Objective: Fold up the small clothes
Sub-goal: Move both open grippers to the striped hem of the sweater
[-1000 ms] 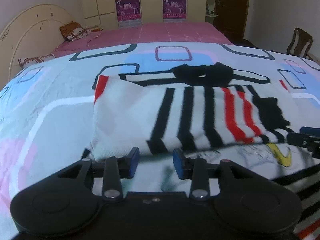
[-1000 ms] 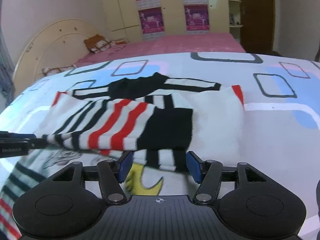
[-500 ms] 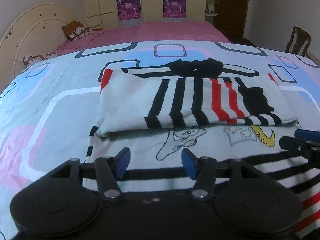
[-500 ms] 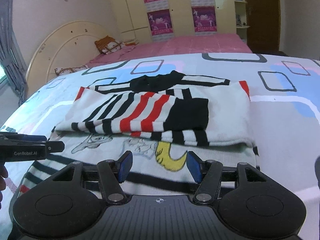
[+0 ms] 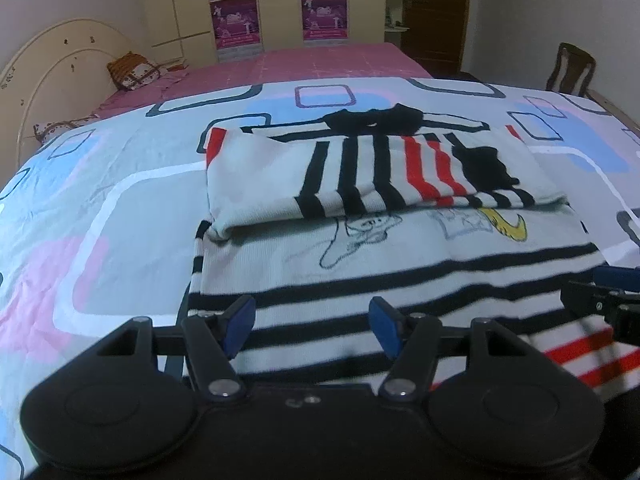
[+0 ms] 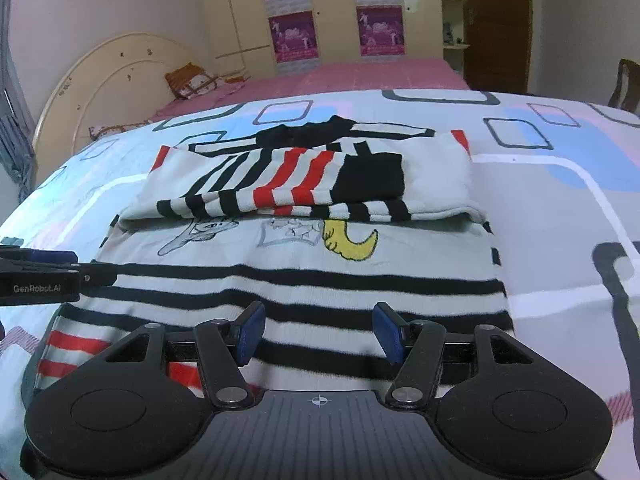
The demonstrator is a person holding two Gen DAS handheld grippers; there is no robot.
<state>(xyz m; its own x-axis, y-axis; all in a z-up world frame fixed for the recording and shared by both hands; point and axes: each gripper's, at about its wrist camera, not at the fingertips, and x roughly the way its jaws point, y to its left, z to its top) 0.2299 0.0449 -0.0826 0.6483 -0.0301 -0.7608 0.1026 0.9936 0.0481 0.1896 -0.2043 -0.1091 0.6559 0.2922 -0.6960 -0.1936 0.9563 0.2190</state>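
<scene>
A small white sweater (image 5: pixel 400 248) with black and red stripes and a cartoon print lies flat on the bedspread. Its upper part and sleeves are folded down into a band (image 5: pixel 360 176) across the chest, seen in the right wrist view as well (image 6: pixel 304 184). My left gripper (image 5: pixel 311 316) hovers over the lower left stripes; its jaws are opening and nothing is between them. My right gripper (image 6: pixel 320 322) stands open over the lower right stripes, also holding nothing. Each view shows the other gripper's fingers (image 6: pixel 48 276) (image 5: pixel 608 300) at its edge.
The bedspread (image 5: pixel 100 208) is pale with rounded-square patterns. Beyond it lies a pink bed (image 5: pixel 320 64) with a cushion (image 5: pixel 134 70) and a cream headboard (image 6: pixel 100 68). A wardrobe with posters (image 6: pixel 336 20) lines the back wall. A wooden chair (image 5: pixel 572 68) stands far right.
Both grippers have drawn back from the folded band toward the sweater's near hem. The left jaws have spread wider. The folded band now lies still.
</scene>
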